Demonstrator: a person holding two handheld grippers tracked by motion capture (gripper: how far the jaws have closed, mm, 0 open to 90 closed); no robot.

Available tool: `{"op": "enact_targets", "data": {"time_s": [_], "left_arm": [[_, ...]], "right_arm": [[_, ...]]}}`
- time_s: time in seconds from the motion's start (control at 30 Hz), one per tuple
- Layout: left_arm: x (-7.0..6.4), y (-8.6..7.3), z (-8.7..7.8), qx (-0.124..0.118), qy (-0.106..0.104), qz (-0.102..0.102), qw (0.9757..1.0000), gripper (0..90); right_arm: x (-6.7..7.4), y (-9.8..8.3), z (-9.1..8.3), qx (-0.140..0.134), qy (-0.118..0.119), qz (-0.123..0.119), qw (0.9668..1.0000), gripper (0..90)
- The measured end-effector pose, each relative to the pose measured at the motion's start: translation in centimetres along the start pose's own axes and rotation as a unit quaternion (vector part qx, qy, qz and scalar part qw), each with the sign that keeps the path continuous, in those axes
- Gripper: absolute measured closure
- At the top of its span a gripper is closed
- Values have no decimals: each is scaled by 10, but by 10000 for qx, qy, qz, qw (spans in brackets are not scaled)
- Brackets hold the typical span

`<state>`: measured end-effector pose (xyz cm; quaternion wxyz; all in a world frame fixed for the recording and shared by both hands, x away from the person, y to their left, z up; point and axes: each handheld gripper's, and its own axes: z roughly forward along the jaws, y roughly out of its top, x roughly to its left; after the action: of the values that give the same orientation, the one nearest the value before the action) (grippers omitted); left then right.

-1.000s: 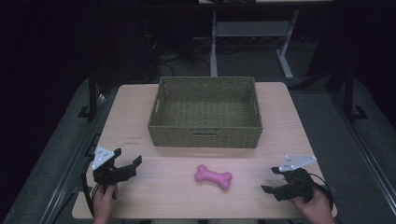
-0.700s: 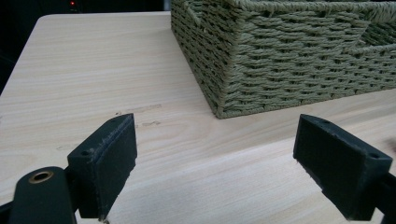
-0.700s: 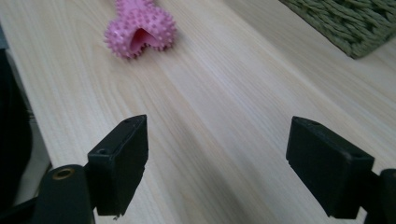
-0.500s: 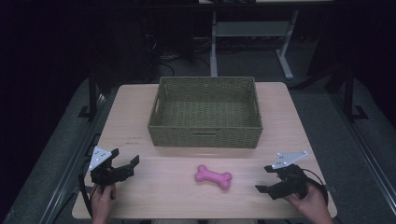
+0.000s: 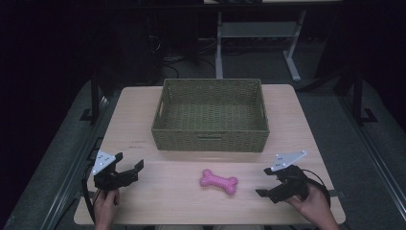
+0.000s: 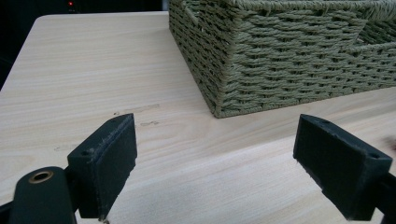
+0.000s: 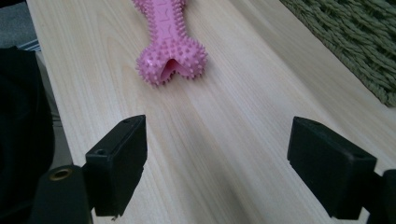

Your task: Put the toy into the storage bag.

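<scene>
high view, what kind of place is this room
Probably a lab or workshop set up for recording, not a home: a light wooden table in a dark room, metal-legged desks behind with cables on the floor, a green woven basket staged centrally.

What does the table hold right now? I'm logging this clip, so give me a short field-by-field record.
surface: light wooden table
container: green woven basket, upright at the table's middle, nothing visible inside
loose item: pink spiky bone toy, lying flat in front of the basket, apart from it
left gripper: open, holding nothing, aimed toward the basket's corner
right gripper: open, holding nothing, aimed at the bone toy, not touching it
</scene>
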<state>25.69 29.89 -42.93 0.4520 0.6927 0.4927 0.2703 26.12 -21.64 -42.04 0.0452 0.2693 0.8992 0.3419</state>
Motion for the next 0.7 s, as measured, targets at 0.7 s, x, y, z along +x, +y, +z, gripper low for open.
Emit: {"op": "enact_targets", "data": {"time_s": [0.7], "left_arm": [[2,0,-1,-34,23,-12,10000,130]], "right_arm": [[7,27,10,292,321,-229,9988,191]]}}
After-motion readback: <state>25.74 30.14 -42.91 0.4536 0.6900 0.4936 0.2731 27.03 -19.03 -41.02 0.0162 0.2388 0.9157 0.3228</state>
